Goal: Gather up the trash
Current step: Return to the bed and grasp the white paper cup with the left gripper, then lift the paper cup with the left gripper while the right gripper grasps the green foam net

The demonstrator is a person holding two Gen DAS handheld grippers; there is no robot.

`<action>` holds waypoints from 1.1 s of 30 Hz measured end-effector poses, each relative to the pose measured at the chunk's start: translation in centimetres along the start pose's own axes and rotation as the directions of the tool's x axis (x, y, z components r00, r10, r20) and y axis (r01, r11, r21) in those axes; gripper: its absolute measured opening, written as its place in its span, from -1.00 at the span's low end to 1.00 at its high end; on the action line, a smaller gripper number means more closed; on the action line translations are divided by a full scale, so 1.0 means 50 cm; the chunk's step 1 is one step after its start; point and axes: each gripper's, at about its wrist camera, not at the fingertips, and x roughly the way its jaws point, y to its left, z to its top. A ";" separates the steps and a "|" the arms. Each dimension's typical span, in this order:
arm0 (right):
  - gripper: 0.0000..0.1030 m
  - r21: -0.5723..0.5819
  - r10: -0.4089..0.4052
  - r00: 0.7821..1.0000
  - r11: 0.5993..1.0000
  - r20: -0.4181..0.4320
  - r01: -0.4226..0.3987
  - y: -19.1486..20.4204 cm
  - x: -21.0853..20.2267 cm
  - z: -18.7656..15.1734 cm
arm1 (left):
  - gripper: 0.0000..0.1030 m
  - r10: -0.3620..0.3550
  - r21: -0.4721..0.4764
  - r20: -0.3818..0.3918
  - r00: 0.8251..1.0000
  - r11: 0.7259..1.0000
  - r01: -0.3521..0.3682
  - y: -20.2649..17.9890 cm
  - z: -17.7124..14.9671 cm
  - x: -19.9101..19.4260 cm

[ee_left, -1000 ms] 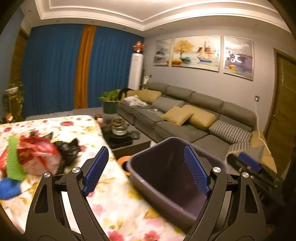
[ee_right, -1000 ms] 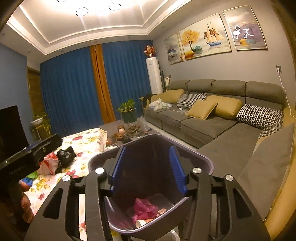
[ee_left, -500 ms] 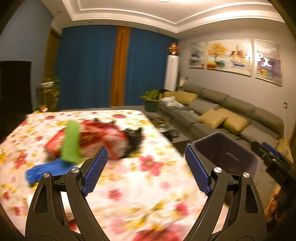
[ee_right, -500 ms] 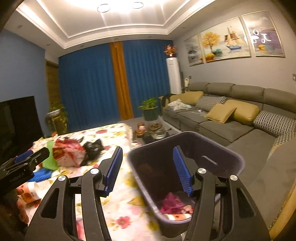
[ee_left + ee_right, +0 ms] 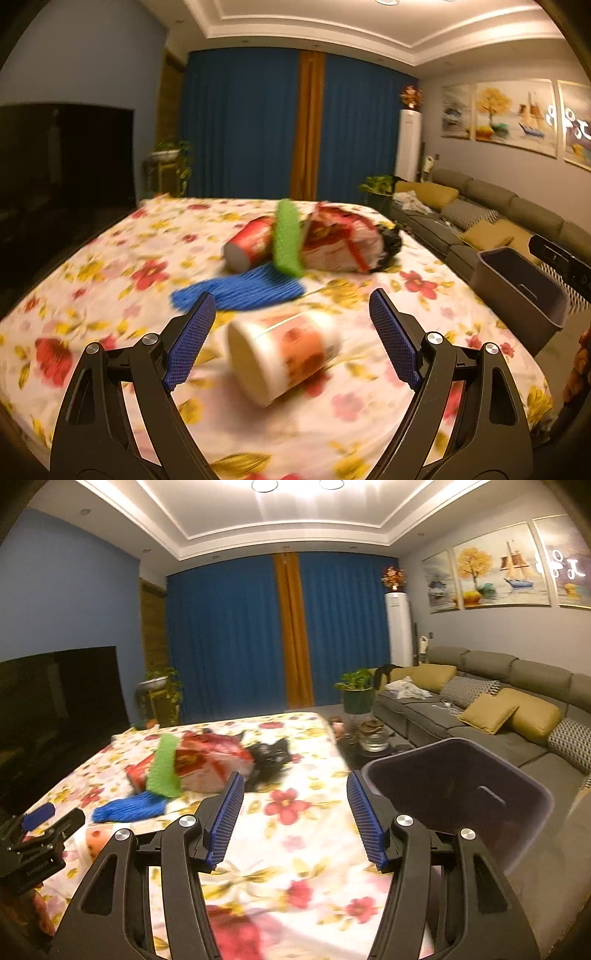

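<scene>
Swinging away from the bin, your left gripper (image 5: 291, 341) now faces the flowered table (image 5: 110, 291), where a second ago it looked into the bin by the sofa. Your right gripper (image 5: 295, 818) has turned the same way, and the bin (image 5: 458, 794) has slid from dead centre to its 3 o'clock.

You are between drops, lining up the next pick. The table fills both views. The bin stands off the table's right edge, at 3 o'clock in the left view (image 5: 517, 291), with nothing visible inside it from these angles.

The trash pile sits at 12 o'clock from the left gripper: a red and white snack bag (image 5: 340, 243) with a black crumple (image 5: 391, 243) behind it, a red cup (image 5: 249, 245) on its side, a green mesh sleeve (image 5: 288, 240) leaning across them and a blue mesh sleeve (image 5: 240, 291) flat in front.

Nearest is a paper cup (image 5: 284, 354) lying on its side, its mouth toward 7 o'clock, framed between the spread left fingers. Both grippers are wide apart and empty.

Your next move is likely to lower the left gripper around the cup and close gently across its wall; the thin paper may crush or roll. The picture is blurred, so steady first.
</scene>
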 end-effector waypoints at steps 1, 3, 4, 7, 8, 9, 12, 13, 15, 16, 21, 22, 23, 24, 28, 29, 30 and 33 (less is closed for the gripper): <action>0.13 -0.006 0.011 1.000 1.000 -0.002 -0.011 0.014 0.001 -0.001 | 0.62 -0.001 -0.010 -0.001 1.000 1.000 0.001 0.011 -0.008 -0.004; 0.13 -0.019 0.025 1.000 1.000 -0.005 -0.025 0.034 0.003 -0.002 | 0.62 0.003 -0.020 -0.011 1.000 1.000 -0.004 0.025 -0.016 -0.003; 0.13 -0.027 0.034 0.999 0.999 -0.006 -0.034 0.045 0.003 -0.003 | 0.62 -0.002 -0.028 -0.018 1.000 1.000 0.001 0.033 -0.021 -0.003; 0.13 -0.046 0.053 0.999 0.997 -0.010 -0.054 0.076 0.006 -0.002 | 0.50 -0.025 -0.042 -0.031 0.999 0.999 0.024 0.036 -0.032 0.003; 0.13 -0.051 0.057 0.998 0.997 -0.010 -0.057 0.083 0.008 -0.002 | 0.47 -0.030 -0.040 -0.041 0.999 0.999 0.028 0.038 -0.036 0.008; 0.13 -0.057 0.060 0.998 0.997 -0.010 -0.061 0.088 0.007 -0.002 | 0.38 -0.031 -0.038 -0.047 0.998 0.999 0.029 0.037 -0.038 0.012; 0.13 -0.071 0.072 0.997 0.995 -0.012 -0.073 0.107 0.010 -0.003 | 0.17 -0.053 -0.057 -0.080 0.995 0.997 0.048 0.040 -0.046 0.027; 0.13 -0.075 0.076 0.997 0.994 -0.015 -0.077 0.113 0.012 -0.004 | 0.08 -0.068 -0.070 -0.094 0.993 0.996 0.061 0.044 -0.048 0.034; 0.13 -0.079 0.086 0.996 0.993 -0.024 -0.087 0.122 0.021 -0.004 | -0.03 -0.079 -0.081 -0.113 0.990 0.994 0.070 0.047 -0.052 0.045; 0.13 -0.081 0.092 0.995 0.992 -0.030 -0.094 0.129 0.024 -0.007 | -0.13 -0.085 -0.084 -0.120 0.989 0.994 0.075 0.048 -0.055 0.049; 0.12 -0.096 0.113 0.992 0.988 -0.052 -0.117 0.150 0.042 -0.013 | -0.55 -0.129 -0.117 -0.150 0.980 0.987 0.112 0.054 -0.058 0.071; 0.12 -0.098 0.117 0.992 0.988 -0.056 -0.122 0.152 0.044 -0.014 | -0.71 -0.132 -0.118 -0.151 0.980 0.986 0.115 0.054 -0.057 0.072; 0.12 -0.101 0.122 0.991 0.987 -0.060 -0.128 0.157 0.048 -0.015 | -0.74 -0.137 -0.118 -0.151 0.979 0.986 0.120 0.053 -0.056 0.075; 0.12 -0.104 0.127 0.990 0.986 -0.065 -0.133 0.162 0.053 -0.016 | -0.76 -0.141 -0.116 -0.148 0.979 0.985 0.124 0.053 -0.055 0.076; 0.12 -0.119 0.136 0.987 0.982 -0.084 -0.145 0.179 0.076 -0.017 | -0.96 -0.150 -0.106 -0.134 0.980 0.985 0.137 0.052 -0.044 0.080; 0.12 -0.120 0.139 0.986 0.982 -0.088 -0.149 0.182 0.082 -0.016 | -0.96 -0.145 -0.106 -0.130 0.981 0.986 0.131 0.054 -0.041 0.080; 0.12 -0.121 0.141 0.986 0.981 -0.092 -0.152 0.186 0.090 -0.015 | -0.96 -0.147 -0.111 -0.124 0.981 0.985 0.134 0.057 -0.036 0.080; 0.12 -0.121 0.148 0.983 0.980 -0.106 -0.161 0.200 0.115 -0.009 | -0.96 -0.146 -0.124 -0.109 0.983 0.983 0.132 0.070 -0.017 0.083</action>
